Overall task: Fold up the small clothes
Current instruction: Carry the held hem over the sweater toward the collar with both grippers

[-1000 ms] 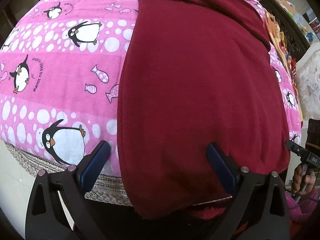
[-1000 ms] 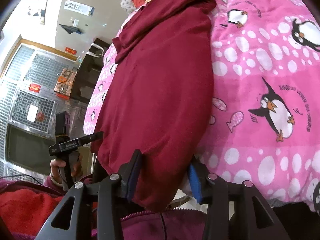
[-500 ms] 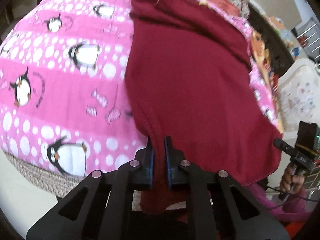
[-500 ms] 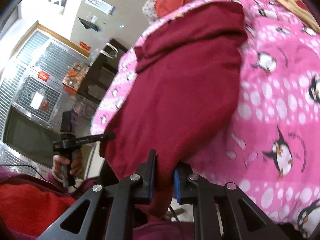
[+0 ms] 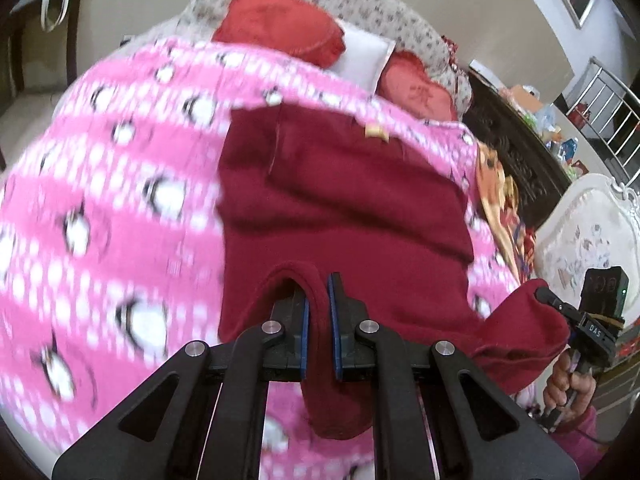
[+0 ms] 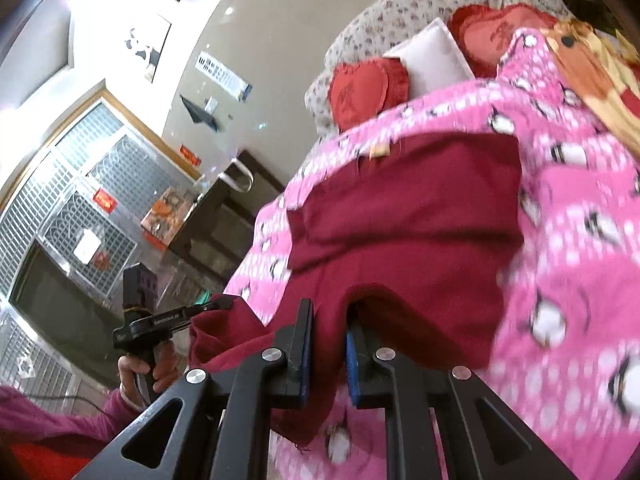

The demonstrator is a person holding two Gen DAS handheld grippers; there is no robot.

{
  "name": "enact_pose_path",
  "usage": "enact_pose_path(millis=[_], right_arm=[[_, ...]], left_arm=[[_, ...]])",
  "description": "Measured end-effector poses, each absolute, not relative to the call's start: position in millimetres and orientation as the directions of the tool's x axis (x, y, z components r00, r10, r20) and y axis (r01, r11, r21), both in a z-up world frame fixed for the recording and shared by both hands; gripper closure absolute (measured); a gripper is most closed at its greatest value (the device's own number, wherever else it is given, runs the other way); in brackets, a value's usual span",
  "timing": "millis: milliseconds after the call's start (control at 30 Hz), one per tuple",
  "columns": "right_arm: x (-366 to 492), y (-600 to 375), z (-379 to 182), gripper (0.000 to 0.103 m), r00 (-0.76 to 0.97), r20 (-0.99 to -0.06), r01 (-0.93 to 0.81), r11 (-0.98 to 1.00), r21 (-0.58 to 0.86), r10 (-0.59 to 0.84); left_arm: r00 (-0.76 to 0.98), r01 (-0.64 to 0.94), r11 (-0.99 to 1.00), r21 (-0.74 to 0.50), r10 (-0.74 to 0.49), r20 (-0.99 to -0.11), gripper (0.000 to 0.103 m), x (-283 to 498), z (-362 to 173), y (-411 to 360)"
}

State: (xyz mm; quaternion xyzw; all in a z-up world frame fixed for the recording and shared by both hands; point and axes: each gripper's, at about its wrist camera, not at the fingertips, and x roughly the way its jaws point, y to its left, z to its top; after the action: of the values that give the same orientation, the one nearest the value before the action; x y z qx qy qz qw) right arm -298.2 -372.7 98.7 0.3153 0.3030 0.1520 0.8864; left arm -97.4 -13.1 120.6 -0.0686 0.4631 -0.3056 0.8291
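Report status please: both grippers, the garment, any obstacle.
Left gripper and right gripper shut on dark red garment. Near hem lifted off pink blanket. No obstacle seen.

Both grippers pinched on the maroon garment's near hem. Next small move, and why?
Probably carry both hems forward toward the far edge with the tan label, then lay them down. The left gripper and right gripper are each shut on the near hem of the maroon garment, lifted off the pink blanket, while the far half lies flat: a half-fold is set up.

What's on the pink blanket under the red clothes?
Black-and-white penguins and white dots on the pink blanket, clearest in the right wrist view.
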Motion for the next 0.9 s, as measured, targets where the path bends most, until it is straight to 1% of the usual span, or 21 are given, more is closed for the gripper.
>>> enact_pose_path(millis=[167, 400, 533, 600, 700, 800, 833, 900], right_arm=[[-254.1, -389.3, 112.8, 0.091, 0.797, -0.431, -0.067, 0.770, 0.634, 0.424], [-187.5, -425.2, 121.9, 0.091, 0.823, -0.437, -0.014, 0.782, 0.624, 0.364], [-149.2, -443.5, 111.5, 0.092, 0.819, -0.475, 0.050, 0.786, 0.616, 0.321], [-132.6, -455.7, 102.3, 0.091, 0.813, -0.497, 0.096, 0.774, 0.626, 0.302], [-106.2, -475.6, 84.9, 0.091, 0.775, -0.559, 0.173, 0.752, 0.636, 0.294], [-97.4, -482.8, 80.1, 0.090, 0.753, -0.588, 0.190, 0.758, 0.624, 0.296], [-97.7, -483.8, 82.0, 0.090, 0.749, -0.589, 0.183, 0.759, 0.625, 0.304], [-102.9, -488.7, 87.6, 0.081, 0.765, -0.572, 0.179, 0.755, 0.630, 0.296]], left_arm=[[0.433, 0.435, 0.811, -0.390, -0.569, -0.699, 0.096, -54.8, 132.7, -34.6], [0.487, 0.404, 0.842, -0.356, -0.528, -0.696, 0.097, 11.6, 134.1, -66.6], [0.488, 0.382, 0.863, -0.331, -0.492, -0.721, 0.097, 41.8, 121.7, -81.5], [0.478, 0.363, 0.866, -0.345, -0.491, -0.729, 0.097, 55.9, 113.3, -84.5], [0.459, 0.355, 0.855, -0.378, -0.511, -0.727, 0.096, 72.9, 107.1, -83.5], [0.424, 0.355, 0.843, -0.405, -0.531, -0.734, 0.096, 84.6, 106.0, -82.3], [0.417, 0.359, 0.843, -0.402, -0.530, -0.739, 0.096, 86.6, 106.6, -82.3], [0.412, 0.367, 0.847, -0.385, -0.519, -0.749, 0.095, 88.2, 108.4, -82.6]])
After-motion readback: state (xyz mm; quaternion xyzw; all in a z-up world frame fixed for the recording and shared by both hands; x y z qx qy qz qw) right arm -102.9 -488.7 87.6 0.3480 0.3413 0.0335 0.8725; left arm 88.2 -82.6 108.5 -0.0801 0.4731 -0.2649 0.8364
